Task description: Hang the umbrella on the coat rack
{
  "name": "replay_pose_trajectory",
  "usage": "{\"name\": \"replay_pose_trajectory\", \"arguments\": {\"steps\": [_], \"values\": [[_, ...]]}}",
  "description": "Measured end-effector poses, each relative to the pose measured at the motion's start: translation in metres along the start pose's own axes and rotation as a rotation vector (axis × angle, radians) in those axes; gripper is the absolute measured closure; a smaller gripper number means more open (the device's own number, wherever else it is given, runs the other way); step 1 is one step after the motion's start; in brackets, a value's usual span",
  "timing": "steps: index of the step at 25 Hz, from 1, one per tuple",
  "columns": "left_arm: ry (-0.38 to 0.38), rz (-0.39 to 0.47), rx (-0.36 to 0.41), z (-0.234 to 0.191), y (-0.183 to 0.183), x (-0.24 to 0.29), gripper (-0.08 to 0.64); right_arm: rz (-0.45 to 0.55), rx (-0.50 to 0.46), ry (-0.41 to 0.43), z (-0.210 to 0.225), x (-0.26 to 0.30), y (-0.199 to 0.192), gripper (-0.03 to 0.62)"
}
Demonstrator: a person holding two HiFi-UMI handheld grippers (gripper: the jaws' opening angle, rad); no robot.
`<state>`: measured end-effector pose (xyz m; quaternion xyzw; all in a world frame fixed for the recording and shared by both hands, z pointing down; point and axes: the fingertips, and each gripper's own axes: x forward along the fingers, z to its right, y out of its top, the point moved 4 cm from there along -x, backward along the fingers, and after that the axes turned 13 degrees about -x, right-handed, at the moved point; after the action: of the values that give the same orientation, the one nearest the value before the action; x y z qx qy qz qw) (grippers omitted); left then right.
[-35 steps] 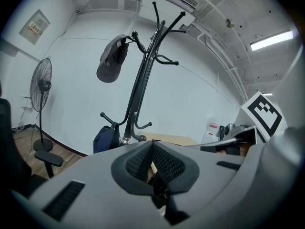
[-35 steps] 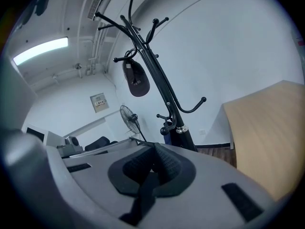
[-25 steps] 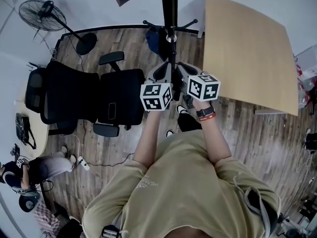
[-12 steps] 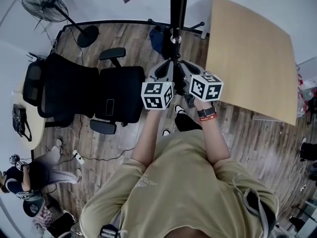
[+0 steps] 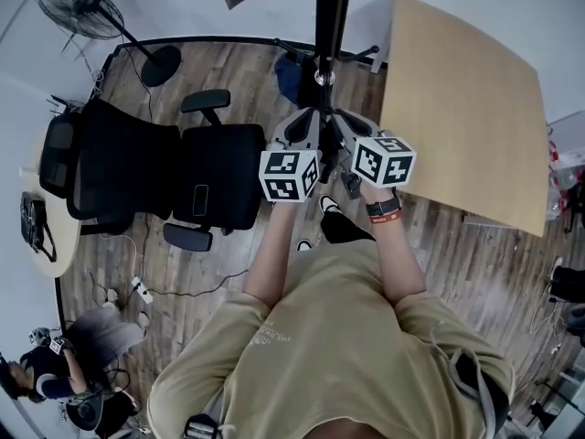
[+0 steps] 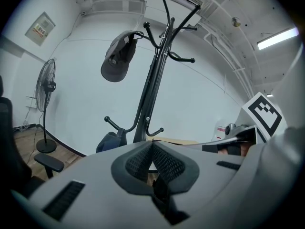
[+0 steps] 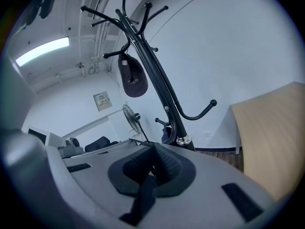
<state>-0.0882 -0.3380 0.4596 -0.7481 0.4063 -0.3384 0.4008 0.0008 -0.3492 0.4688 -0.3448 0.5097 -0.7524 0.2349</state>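
Wood-plank flooring (image 5: 457, 254) runs under the whole scene, seen from above past the person's tan short-sleeved shirt (image 5: 338, 337). Both forearms reach forward, and the right wrist wears a dark watch with an orange band beside it (image 5: 382, 208).

The left gripper (image 5: 306, 128) and the right gripper (image 5: 340, 124) are held side by side, close together, their marker cubes facing up. In the left gripper view the tongs (image 6: 152, 144) are pressed together, the black ribbed pads meeting at their tips. The right gripper view shows its tongs (image 7: 155, 147) closed pad to pad in the same way.

Just beyond the two grippers stands the tall black metal coat rack (image 5: 327, 26), its pole rising between them in the head view. Its curved hooks branch out low and high along the pole (image 6: 152, 89). A dark blue bundle (image 5: 291, 76) hangs by one of the low hooks, close against the pole (image 6: 110, 141). It may be the folded umbrella, but it is too small and dim to be sure. A dark grey cap (image 6: 119, 56) hangs from an upper hook, also seen from the other side (image 7: 133, 78).

To the left of the rack sits a black padded office chair with armrests (image 5: 174, 176). To the right is a light wooden worktop (image 5: 457, 99), one corner near the rack. Farther back, by the pale wall, stands a black pedestal fan with a round base (image 5: 78, 5).
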Motion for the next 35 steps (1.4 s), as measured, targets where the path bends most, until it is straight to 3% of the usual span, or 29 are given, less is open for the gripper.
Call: {"name": "replay_pose_trajectory", "arguments": {"steps": [35], "values": [[0.032,-0.076,-0.013,-0.027,-0.017,0.048,0.538,-0.050,0.066,0.005,0.046,0.038,-0.015,0.575]]}}
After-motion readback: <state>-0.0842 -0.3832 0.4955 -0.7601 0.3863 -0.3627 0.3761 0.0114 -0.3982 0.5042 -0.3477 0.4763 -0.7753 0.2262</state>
